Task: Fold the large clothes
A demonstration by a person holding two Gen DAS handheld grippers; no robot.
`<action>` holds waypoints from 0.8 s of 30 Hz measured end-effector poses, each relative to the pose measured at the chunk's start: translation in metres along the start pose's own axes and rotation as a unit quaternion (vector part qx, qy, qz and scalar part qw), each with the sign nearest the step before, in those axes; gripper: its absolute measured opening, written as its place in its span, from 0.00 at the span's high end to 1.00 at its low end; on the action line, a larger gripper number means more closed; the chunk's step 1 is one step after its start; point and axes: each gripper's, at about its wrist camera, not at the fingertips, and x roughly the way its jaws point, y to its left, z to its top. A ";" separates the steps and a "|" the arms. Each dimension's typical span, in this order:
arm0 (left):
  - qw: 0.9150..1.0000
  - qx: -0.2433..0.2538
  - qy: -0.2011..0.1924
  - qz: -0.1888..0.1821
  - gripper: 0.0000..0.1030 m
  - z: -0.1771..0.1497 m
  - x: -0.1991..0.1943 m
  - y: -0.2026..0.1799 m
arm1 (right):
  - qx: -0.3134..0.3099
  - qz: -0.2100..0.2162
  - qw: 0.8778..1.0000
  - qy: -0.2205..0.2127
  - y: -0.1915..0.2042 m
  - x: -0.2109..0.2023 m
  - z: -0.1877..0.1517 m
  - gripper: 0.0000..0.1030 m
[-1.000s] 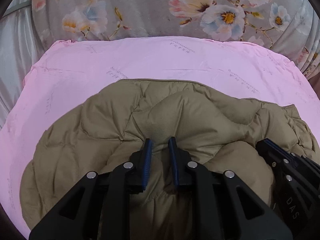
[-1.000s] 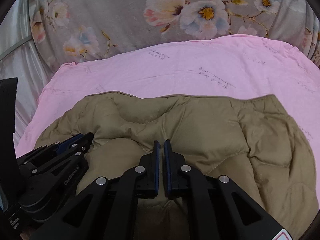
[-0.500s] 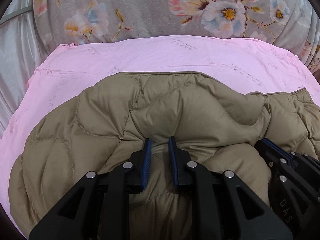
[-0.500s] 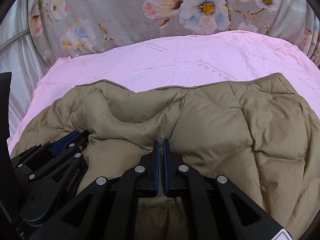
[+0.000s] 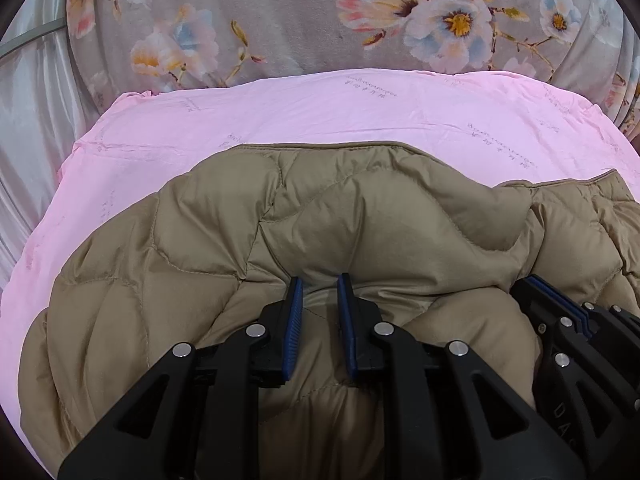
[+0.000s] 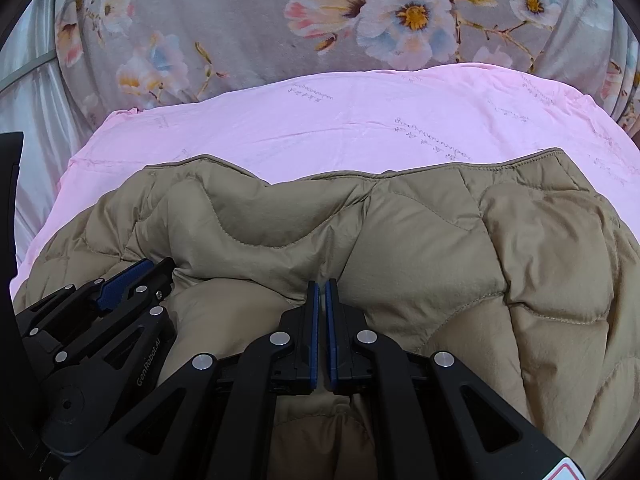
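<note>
A tan quilted puffer jacket (image 5: 360, 216) lies bunched on a pink sheet (image 5: 320, 116); it also shows in the right wrist view (image 6: 440, 232). My left gripper (image 5: 319, 284) is shut on a thick fold of the jacket, its blue pads a little apart around the padding. My right gripper (image 6: 321, 286) is shut tight on another fold of the jacket. The two grippers sit side by side: the right one shows at the right edge of the left wrist view (image 5: 560, 308), the left one at the left of the right wrist view (image 6: 132, 276).
The pink sheet (image 6: 360, 120) covers the bed beyond the jacket. A grey flowered blanket (image 5: 320, 12) lies behind it. A pale silky curtain (image 5: 28, 112) hangs at the left.
Both grippers have carried the gripped jacket fold forward over the pink sheet. The jacket's far edge now reaches further up the sheet and more jacket fills both views.
</note>
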 end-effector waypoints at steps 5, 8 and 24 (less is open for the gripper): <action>1.000 0.000 -0.002 0.001 0.84 0.000 0.001 0.000 | 0.002 0.002 1.000 -0.001 -0.001 0.000 0.000 0.96; 1.000 -0.002 -0.003 -0.002 0.83 -0.001 -0.001 0.000 | 0.008 0.003 1.000 -0.010 -0.002 -0.009 -0.002 0.96; 0.999 -0.018 -0.039 -0.030 0.59 -0.057 -0.057 0.025 | -0.007 0.027 0.999 -0.030 0.018 -0.047 -0.047 0.90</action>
